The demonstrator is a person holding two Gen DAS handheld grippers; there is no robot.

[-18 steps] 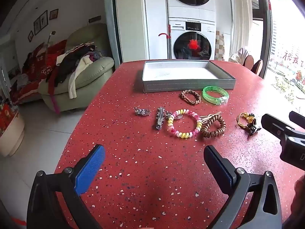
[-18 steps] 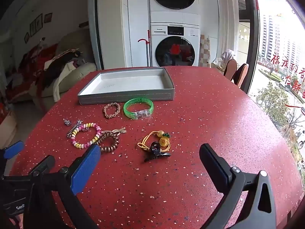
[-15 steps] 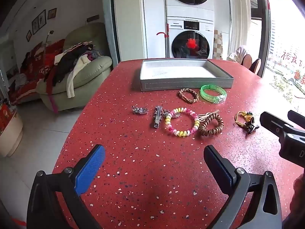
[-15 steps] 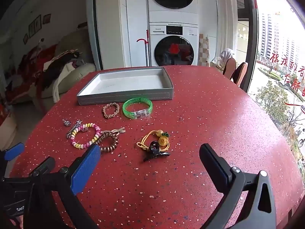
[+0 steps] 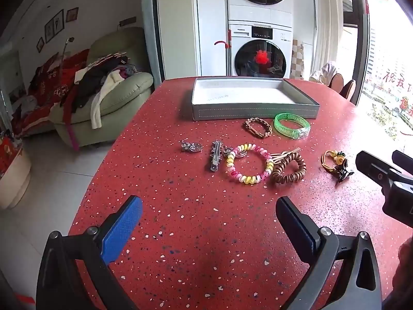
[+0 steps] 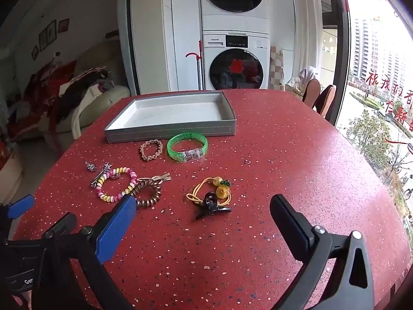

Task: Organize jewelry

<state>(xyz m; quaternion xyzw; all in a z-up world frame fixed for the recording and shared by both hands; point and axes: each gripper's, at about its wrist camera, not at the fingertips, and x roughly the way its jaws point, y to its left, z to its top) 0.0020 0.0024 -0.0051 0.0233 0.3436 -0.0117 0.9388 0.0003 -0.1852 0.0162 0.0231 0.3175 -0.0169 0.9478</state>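
Jewelry lies on a red speckled table (image 5: 196,232) before an empty grey box (image 5: 254,104). There is a green bangle (image 5: 291,126), a brown braided bracelet (image 5: 258,128), a pink and yellow bead bracelet (image 5: 247,164), a brown coil tie (image 5: 289,168), a silver clip (image 5: 215,152), a silver charm (image 5: 191,146), and a yellow cord with a black claw clip (image 6: 211,196). My left gripper (image 5: 209,217) is open and empty above the near table. My right gripper (image 6: 204,219) is open and empty, just short of the claw clip.
The box (image 6: 170,116) sits at the table's far side. The table edge curves off at the left. A green sofa (image 5: 111,98) piled with clothes stands beyond it. Chairs (image 6: 320,98) stand at the far right by the window. Stacked washers are behind.
Both grippers have moved slightly forward and down toward the jewelry. Both stay open and empty. No item has moved.
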